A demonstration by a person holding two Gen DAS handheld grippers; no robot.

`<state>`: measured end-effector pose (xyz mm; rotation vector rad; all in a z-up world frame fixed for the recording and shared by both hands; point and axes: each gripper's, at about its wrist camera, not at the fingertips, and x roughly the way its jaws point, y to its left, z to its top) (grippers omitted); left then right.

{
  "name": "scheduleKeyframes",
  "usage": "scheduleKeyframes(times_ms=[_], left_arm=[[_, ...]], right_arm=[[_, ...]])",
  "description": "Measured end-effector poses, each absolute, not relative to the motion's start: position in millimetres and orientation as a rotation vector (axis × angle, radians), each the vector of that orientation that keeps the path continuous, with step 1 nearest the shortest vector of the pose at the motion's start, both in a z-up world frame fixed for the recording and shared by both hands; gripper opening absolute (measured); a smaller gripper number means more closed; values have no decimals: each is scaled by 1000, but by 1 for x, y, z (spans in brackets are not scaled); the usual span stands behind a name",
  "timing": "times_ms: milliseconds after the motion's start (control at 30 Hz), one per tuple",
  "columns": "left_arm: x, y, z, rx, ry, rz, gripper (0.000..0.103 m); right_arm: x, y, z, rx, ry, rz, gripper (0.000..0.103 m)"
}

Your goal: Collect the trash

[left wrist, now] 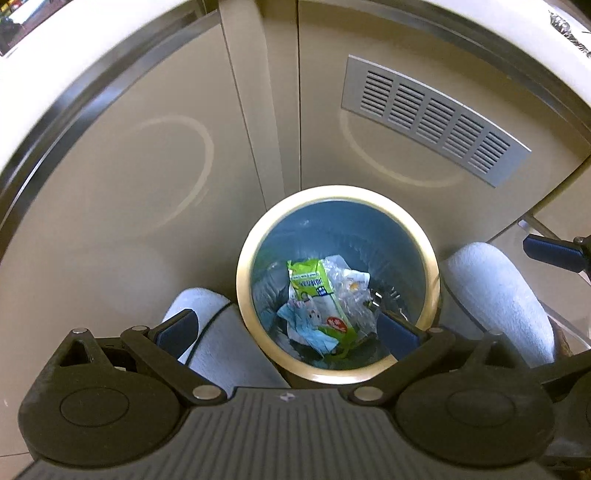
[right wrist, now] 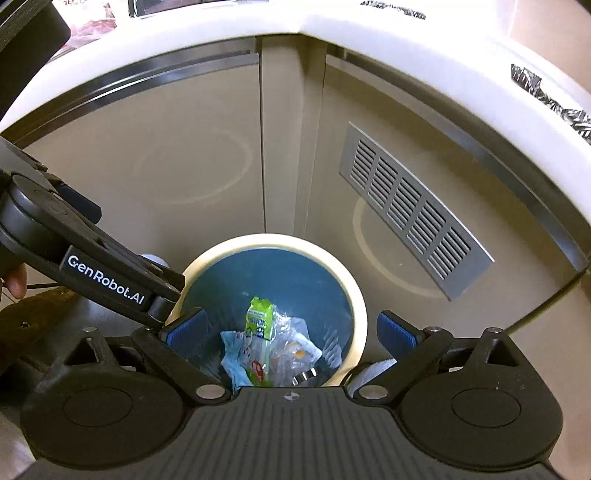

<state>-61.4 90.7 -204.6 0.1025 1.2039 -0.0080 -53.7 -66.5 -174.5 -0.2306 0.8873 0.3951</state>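
Observation:
A round bin with a cream rim (left wrist: 243, 273) and a blue liner stands on the floor against beige cabinet doors; it also shows in the right wrist view (right wrist: 360, 317). Inside lie a green snack wrapper (left wrist: 314, 282), clear plastic (left wrist: 351, 291) and a light blue wrapper (left wrist: 306, 325). The green wrapper (right wrist: 260, 321) and blue wrapper (right wrist: 234, 350) show in the right wrist view too. My left gripper (left wrist: 288, 328) is open and empty just above the bin. My right gripper (right wrist: 291, 330) is open and empty above the bin. The left gripper's body (right wrist: 92, 273) crosses the right wrist view at left.
Beige cabinet doors (left wrist: 147, 166) with a grey vent grille (left wrist: 432, 118) rise behind the bin, under a white counter edge (right wrist: 332, 29). Two light grey slippers (left wrist: 495, 291) sit either side of the bin. Crumpled foil (right wrist: 546, 96) lies on the counter at right.

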Motion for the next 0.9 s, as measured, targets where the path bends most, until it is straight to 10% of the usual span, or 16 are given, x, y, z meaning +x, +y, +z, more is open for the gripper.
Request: scheduleKeyframes(times_ms=[900], left_arm=[[-40,96,-251,128,1294,15,103]], right_arm=[[-25,-59,-207,-227,1025,358,99]])
